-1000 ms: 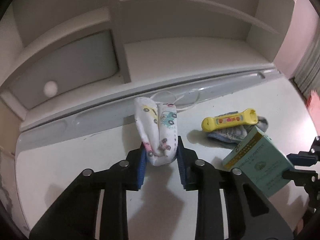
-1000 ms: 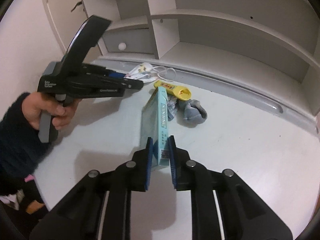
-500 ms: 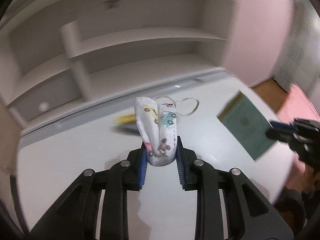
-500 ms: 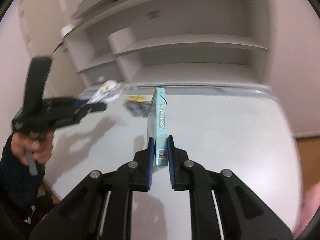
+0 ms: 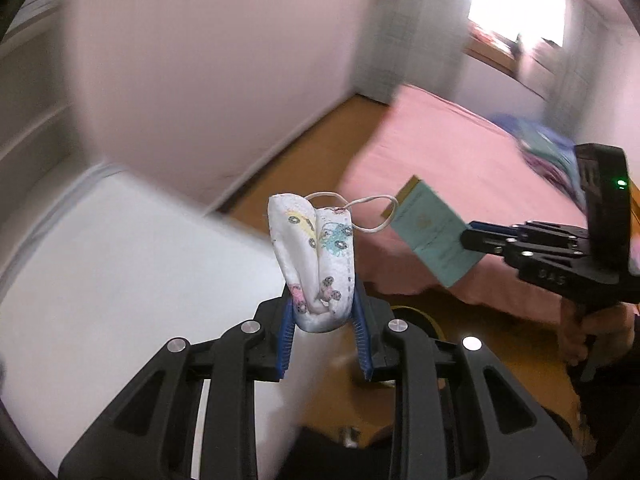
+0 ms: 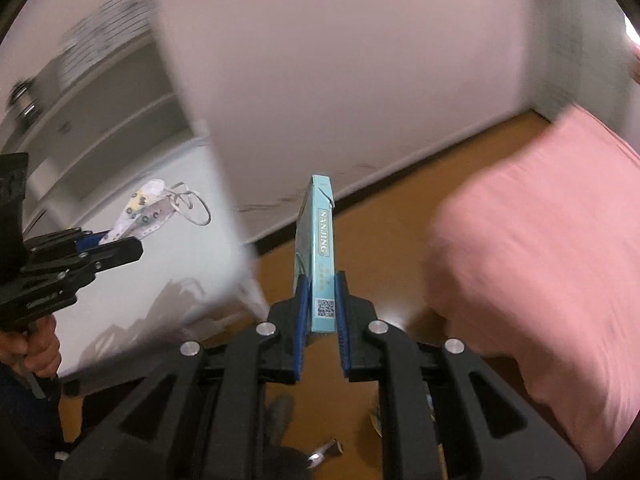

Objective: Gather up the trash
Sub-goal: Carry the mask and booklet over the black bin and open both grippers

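Note:
My left gripper (image 5: pixel 323 320) is shut on a white face mask (image 5: pixel 316 256) printed with small cars; its ear loop sticks out to the right. It hangs in the air past the white desk's (image 5: pixel 120 280) right edge. My right gripper (image 6: pixel 322 304) is shut on a thin light-blue carton (image 6: pixel 318 248) marked NANJING, held upright over the wooden floor. The carton (image 5: pixel 434 236) and right gripper (image 5: pixel 472 240) show at the right of the left wrist view. The mask (image 6: pixel 146 212) and left gripper (image 6: pixel 116 246) show at the left of the right wrist view.
A pink bed (image 6: pixel 540 248) stands to the right over the brown wooden floor (image 6: pixel 384 220). A white wall (image 6: pixel 340 80) runs behind. The white shelf unit (image 6: pixel 100 120) is at the far left. Small bits of litter (image 6: pixel 328 448) lie on the floor below.
Both grippers have swung right, away from the desk and shelves, toward the floor and bed. They keep their hold on the mask and the carton.

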Motion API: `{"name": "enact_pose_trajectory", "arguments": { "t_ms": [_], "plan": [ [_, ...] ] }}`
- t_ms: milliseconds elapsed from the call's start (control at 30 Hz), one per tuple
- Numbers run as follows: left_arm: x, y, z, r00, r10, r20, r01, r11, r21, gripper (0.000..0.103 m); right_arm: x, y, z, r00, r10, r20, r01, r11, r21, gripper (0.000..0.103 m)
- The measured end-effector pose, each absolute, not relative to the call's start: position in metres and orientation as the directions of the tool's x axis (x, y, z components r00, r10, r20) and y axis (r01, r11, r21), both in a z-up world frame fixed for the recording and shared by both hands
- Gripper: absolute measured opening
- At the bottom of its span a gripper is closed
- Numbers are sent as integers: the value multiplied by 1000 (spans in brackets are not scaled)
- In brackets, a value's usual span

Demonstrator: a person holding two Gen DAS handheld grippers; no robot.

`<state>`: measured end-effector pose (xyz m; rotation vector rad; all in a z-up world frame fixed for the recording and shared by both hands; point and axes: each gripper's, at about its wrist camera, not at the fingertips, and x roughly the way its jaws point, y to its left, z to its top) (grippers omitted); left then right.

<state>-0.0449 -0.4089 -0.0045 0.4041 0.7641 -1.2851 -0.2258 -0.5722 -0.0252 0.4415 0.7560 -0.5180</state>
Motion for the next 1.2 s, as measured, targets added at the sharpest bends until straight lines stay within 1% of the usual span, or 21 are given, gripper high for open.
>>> {"name": "enact_pose_trajectory", "arguments": {
  "t_ms": [133, 233, 400, 500, 800, 1000, 1200],
  "plan": [
    [-85, -467, -26, -6, -690, -724, 982, 133, -135, 25, -271, -605, -53, 561, -313, -767, 683, 698, 215, 14],
    [-97, -509, -49, -42, -663, -747, 989, 80, -126, 25, -291, -625, -80, 519, -306, -798, 731, 642, 230, 14],
    [-100, -566, -101, -75, -588, -806, 990, 52, -130, 25, -310, -651, -134, 457, -248, -854, 781, 572, 251, 14],
    [-97, -594, -137, -107, -533, -839, 986, 52, -159, 25, -314, -659, -164, 427, -198, -883, 797, 544, 263, 14],
    [-125, -636, -216, -150, -394, -907, 984, 28, -175, 25, -319, -675, -235, 364, -100, -926, 836, 472, 278, 14],
    [-140, -636, -244, -156, -328, -932, 986, 7, -168, 25, -326, -680, -262, 343, -58, -937, 851, 443, 284, 14],
    [-145, -636, -249, -162, -306, -938, 986, -3, -169, 25, -332, -683, -272, 344, -41, -938, 862, 410, 298, 14]
  ]
}}
